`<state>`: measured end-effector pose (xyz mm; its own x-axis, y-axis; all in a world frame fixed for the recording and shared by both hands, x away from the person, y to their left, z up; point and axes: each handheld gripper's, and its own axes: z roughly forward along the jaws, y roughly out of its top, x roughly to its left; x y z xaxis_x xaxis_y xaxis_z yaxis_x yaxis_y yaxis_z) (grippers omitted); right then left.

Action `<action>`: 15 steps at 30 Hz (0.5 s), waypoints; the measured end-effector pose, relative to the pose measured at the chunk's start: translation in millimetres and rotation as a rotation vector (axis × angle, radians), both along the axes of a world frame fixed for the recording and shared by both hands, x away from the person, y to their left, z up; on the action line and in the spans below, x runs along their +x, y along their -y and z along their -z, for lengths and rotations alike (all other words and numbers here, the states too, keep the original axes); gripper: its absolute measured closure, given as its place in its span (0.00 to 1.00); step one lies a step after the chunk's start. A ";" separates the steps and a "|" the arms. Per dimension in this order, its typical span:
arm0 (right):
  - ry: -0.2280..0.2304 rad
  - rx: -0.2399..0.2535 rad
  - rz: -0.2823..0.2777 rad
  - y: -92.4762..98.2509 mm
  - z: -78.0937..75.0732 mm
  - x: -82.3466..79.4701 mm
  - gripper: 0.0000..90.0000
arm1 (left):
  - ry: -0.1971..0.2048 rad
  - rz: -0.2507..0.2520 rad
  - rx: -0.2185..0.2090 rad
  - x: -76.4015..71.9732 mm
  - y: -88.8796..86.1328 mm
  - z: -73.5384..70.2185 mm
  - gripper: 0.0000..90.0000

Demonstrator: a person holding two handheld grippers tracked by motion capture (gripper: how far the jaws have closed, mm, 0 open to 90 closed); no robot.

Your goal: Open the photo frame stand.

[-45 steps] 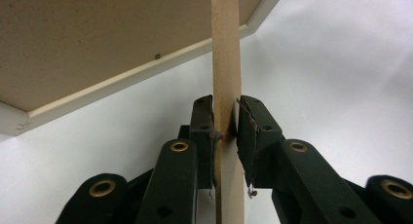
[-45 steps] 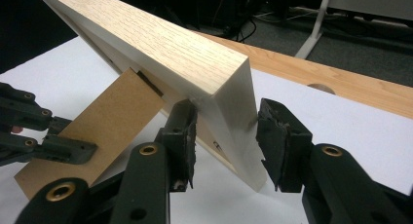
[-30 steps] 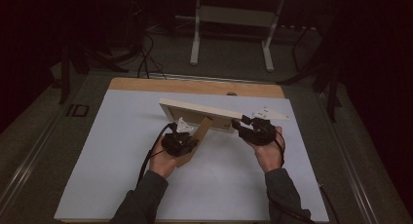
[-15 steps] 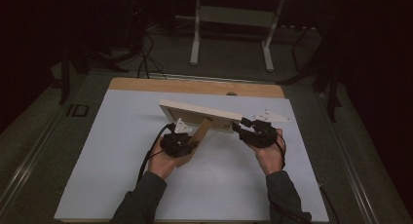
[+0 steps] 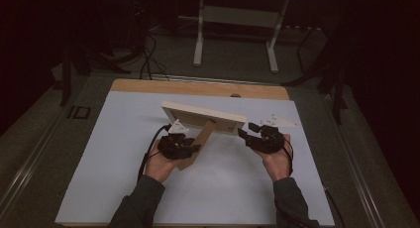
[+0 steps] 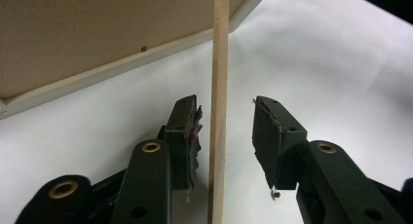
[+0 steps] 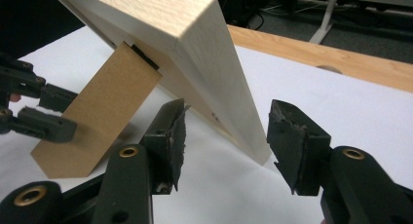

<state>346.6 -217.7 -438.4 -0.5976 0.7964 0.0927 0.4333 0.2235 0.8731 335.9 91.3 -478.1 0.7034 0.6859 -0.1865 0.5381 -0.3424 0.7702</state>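
Observation:
A light wooden picture frame [image 5: 203, 115] stands tilted on the white table top [image 5: 99, 163], propped by its brown easel stand [image 5: 198, 141]. My left gripper [image 5: 190, 148] straddles the stand's thin edge [image 6: 217, 87]; its jaws have just been opening, and a gap shows on both sides of the board. The frame's back [image 6: 73, 34] rises to the upper left. My right gripper [image 5: 246, 134] is at the frame's right end [image 7: 214, 63]. Its jaws have also just been opening, and the frame's lower corner sits between the pads untouched. The right gripper view also shows the stand [image 7: 97, 112] and the left gripper [image 7: 44, 112].
A bare wooden strip [image 5: 198, 86] runs along the table's far edge. Beyond it are a white desk frame [image 5: 233, 20] and cables on a dark floor. Open white surface lies to the left of the frame and in front of both hands.
Both hands and the frame stay almost where they were. The right gripper's jaws look spread wider off the frame's end than a second ago.

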 end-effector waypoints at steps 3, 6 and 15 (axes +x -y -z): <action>-0.003 0.000 -0.002 2.5 1.7 -2.7 0.52 | -0.011 -0.004 -0.032 -0.4 -4.6 -0.6 0.67; -0.006 -0.008 0.006 4.6 4.1 -5.6 0.50 | -0.017 -0.011 -0.063 -0.7 -10.3 -0.5 0.66; -0.031 -0.030 0.004 9.7 17.5 -8.9 0.50 | -0.021 -0.041 -0.143 -2.4 -27.2 -2.5 0.63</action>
<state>337.7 -227.5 -455.9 -0.5916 0.8016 0.0865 0.4606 0.2480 0.8523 333.5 118.5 -475.6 0.6702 0.6796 -0.2982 0.5656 -0.2076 0.7981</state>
